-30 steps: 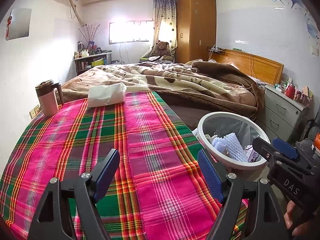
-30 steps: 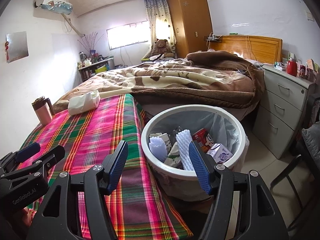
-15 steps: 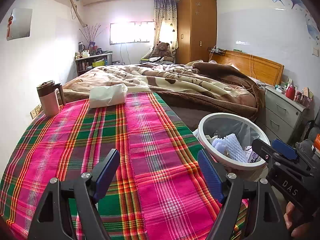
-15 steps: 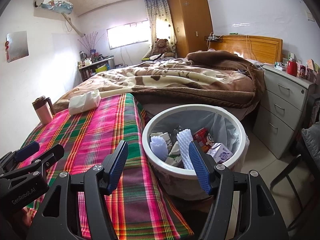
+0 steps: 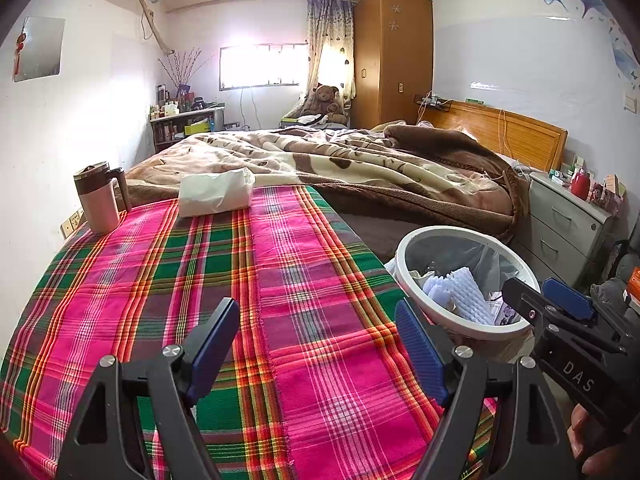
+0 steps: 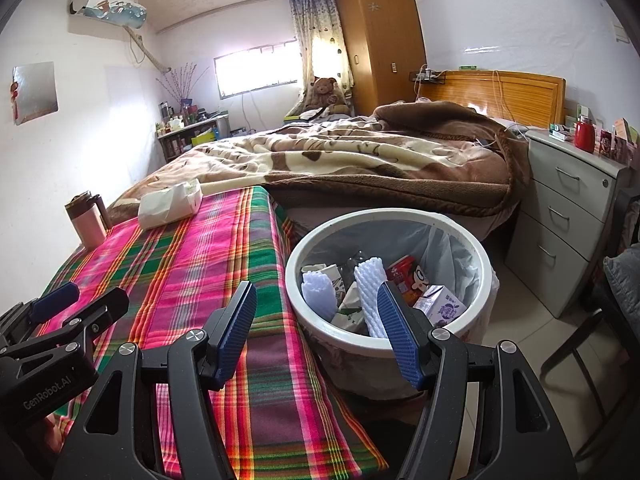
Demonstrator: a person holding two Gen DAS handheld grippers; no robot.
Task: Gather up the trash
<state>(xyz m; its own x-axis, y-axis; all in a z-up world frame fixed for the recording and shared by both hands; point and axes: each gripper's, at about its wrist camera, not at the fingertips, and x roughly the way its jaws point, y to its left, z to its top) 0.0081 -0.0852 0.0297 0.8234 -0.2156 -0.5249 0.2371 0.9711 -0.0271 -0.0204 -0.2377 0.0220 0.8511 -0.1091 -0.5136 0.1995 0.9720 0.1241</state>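
Observation:
A white round trash bin [image 6: 384, 340] with a clear liner stands on the floor beside the table's right edge, also visible in the left wrist view [image 5: 460, 330]. Inside lie white foam sleeves [image 6: 366, 300], a red carton [image 6: 404, 274], a purple drink box [image 6: 442, 308] and crumpled paper. My right gripper [image 6: 320, 334] hovers open over the bin's near rim and the table edge, nothing between its jaws. My left gripper [image 5: 316, 356] is open above the plaid tablecloth [image 5: 240, 280], empty. The right gripper [image 5: 560, 312] shows at the right of the left wrist view.
A white tissue pack [image 5: 216, 198] and a pink lidded mug [image 5: 98, 198] sit at the table's far end. Behind is a bed with a brown blanket [image 5: 360, 168]. A grey drawer unit [image 6: 568, 216] stands right of the bin, a chair [image 6: 600, 320] nearer.

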